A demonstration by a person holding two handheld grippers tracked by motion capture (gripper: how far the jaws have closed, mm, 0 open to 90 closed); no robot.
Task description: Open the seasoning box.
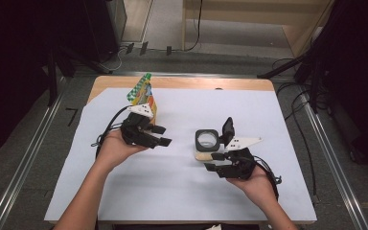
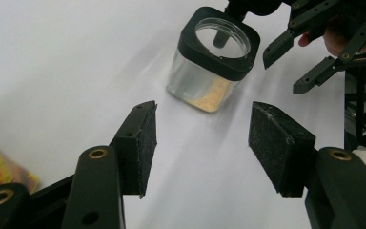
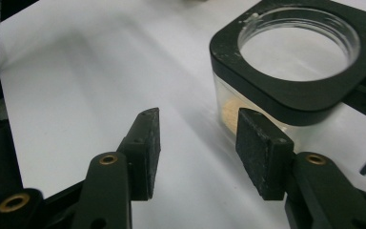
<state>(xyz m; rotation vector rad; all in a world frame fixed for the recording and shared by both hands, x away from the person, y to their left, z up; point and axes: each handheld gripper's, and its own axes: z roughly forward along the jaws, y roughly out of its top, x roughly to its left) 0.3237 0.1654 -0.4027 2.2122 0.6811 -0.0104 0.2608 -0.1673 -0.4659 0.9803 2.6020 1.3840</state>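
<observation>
A clear square jar (image 1: 207,139) with a black collar and an open round mouth stands on the white sheet, a little tan food at its bottom (image 2: 210,98). My left gripper (image 1: 165,135) is held to its left, jaws open and pointed at the jar (image 2: 205,78), with nothing between them (image 2: 202,124). My right gripper (image 1: 212,161) sits just in front of the jar, open and empty (image 3: 198,129). Its right pad (image 3: 262,148) lies close beside the jar wall (image 3: 267,93), and I cannot tell whether it touches. The right gripper (image 2: 286,71) also appears beside the jar in the left gripper view.
A colourful snack bag (image 1: 143,95) stands behind my left hand near the table's far left; its corner (image 2: 0,164) is in the left gripper view. A black piece (image 1: 227,127), perhaps the lid, stands right of the jar. The white sheet (image 1: 172,191) covers the wooden table.
</observation>
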